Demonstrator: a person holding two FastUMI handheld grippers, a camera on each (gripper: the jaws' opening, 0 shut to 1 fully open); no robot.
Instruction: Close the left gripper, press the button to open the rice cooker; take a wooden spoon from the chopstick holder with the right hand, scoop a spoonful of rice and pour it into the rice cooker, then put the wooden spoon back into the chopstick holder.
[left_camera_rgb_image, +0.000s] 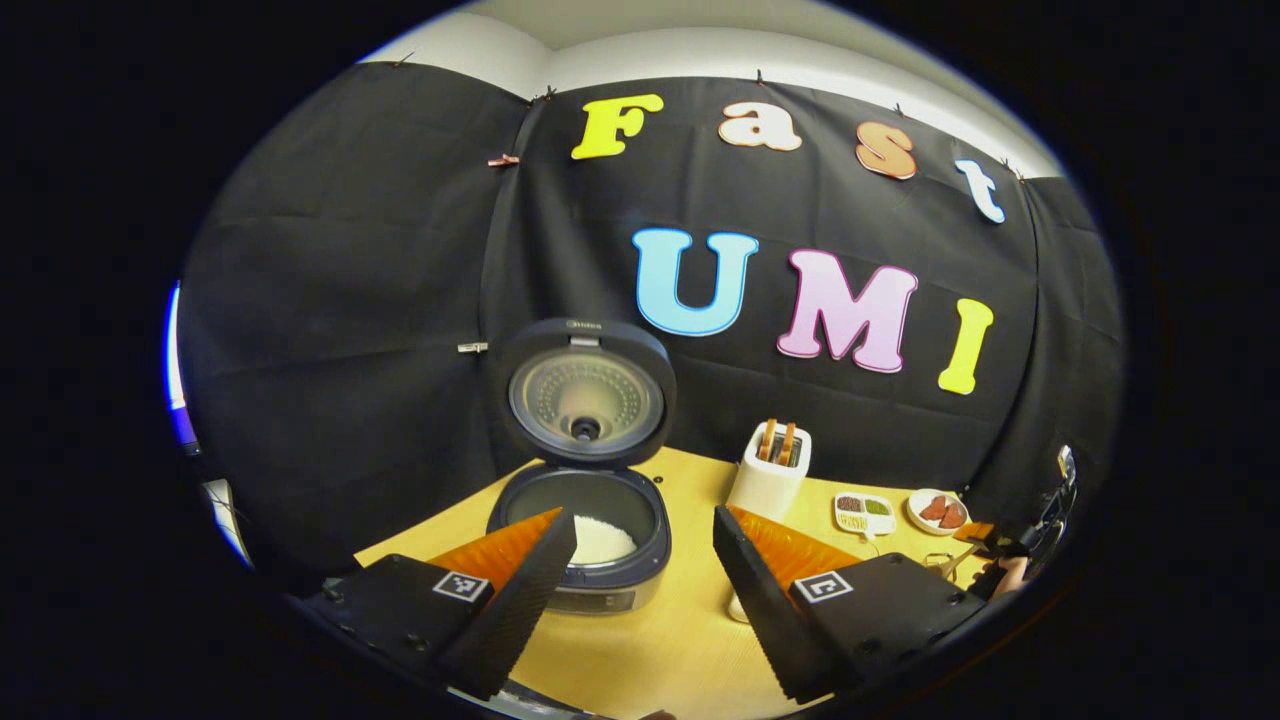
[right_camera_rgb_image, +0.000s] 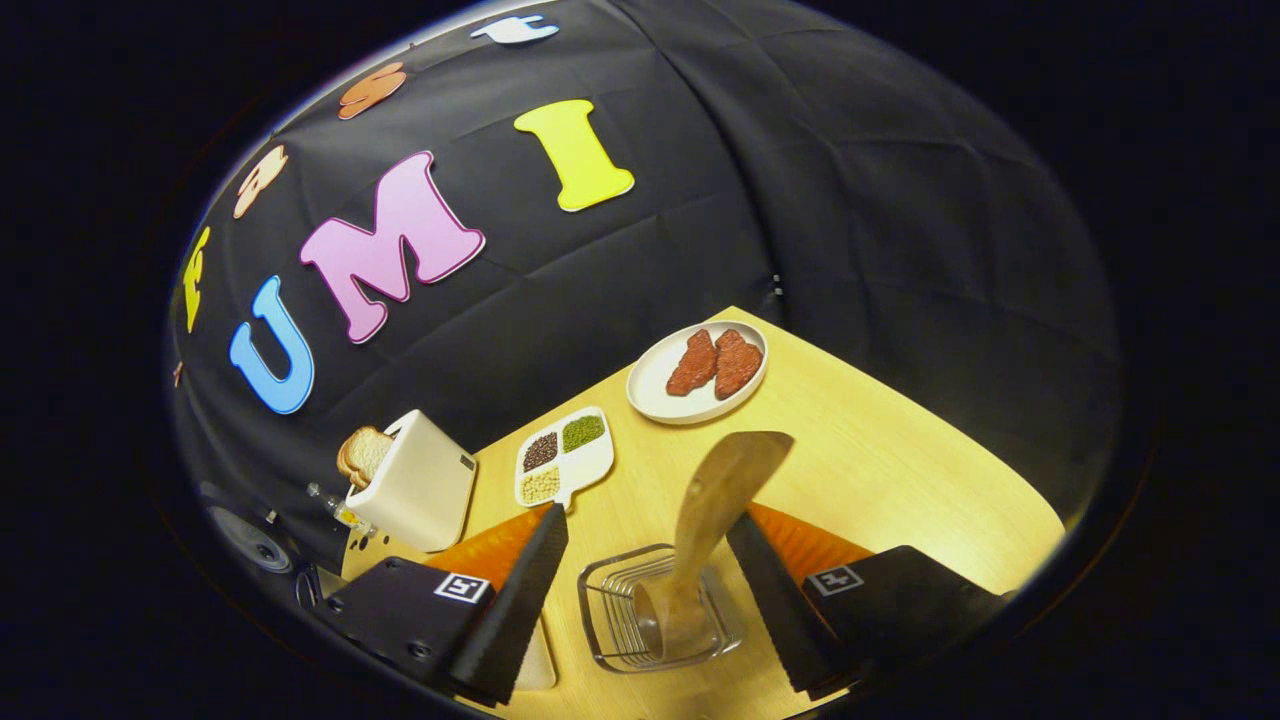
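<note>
The dark rice cooker stands with its lid raised, and white rice lies in the pot. My left gripper hangs open just in front of it, holding nothing. In the right gripper view a wooden spoon leans in a wire chopstick holder, broad end up. My right gripper is open, with a finger on each side of the spoon and holder. Neither finger presses on the spoon.
A white toaster holding bread stands right of the cooker. Past it are a sectioned dish of beans and a plate of meat. A hand shows at the far right.
</note>
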